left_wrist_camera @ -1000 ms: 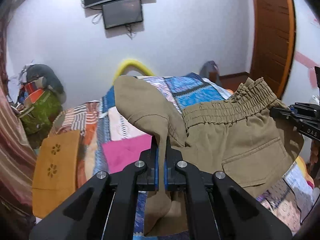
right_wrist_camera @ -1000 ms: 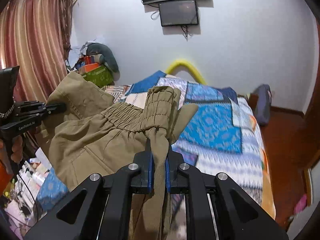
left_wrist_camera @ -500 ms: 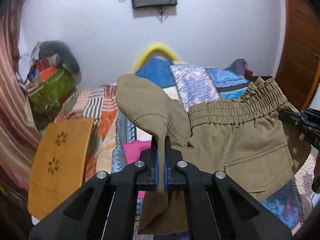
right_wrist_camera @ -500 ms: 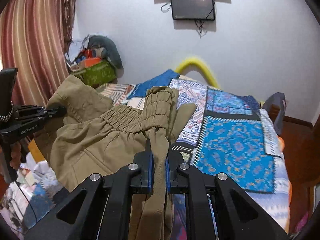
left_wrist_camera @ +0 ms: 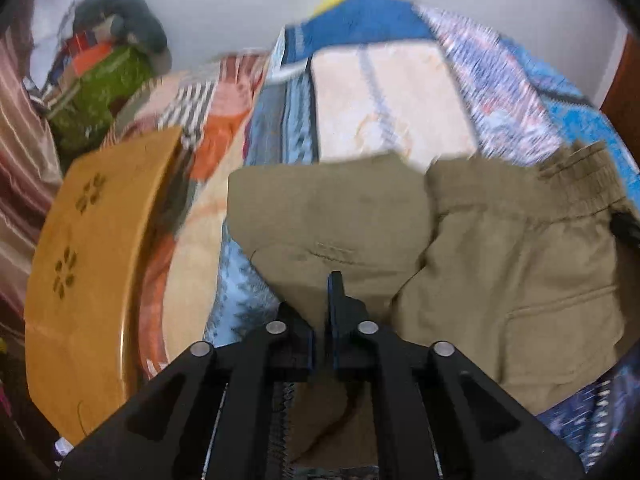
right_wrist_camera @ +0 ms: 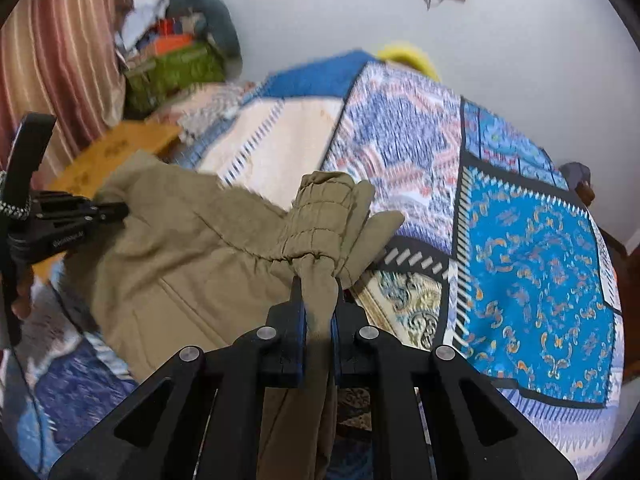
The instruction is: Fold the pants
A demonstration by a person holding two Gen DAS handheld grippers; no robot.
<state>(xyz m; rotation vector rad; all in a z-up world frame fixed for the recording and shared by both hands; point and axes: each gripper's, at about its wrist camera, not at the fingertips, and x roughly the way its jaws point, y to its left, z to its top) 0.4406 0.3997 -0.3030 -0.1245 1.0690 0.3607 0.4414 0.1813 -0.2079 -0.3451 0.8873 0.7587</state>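
khaki pants [right_wrist_camera: 192,248] are held spread over the patchwork bedspread [right_wrist_camera: 532,248], one waistband corner clamped in the right gripper [right_wrist_camera: 318,300] and the other side pinched in the left gripper [left_wrist_camera: 322,312], probably so flat laying is possible.

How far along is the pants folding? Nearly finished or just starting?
Early to midway, I'd guess. Done: the khaki pants look doubled over, both ends gathered up. In hand: the right gripper pinches the elastic waistband, the left gripper clamps the other end, holding the fabric over the patchwork bedspread. Left: laying them flat, then further folds.
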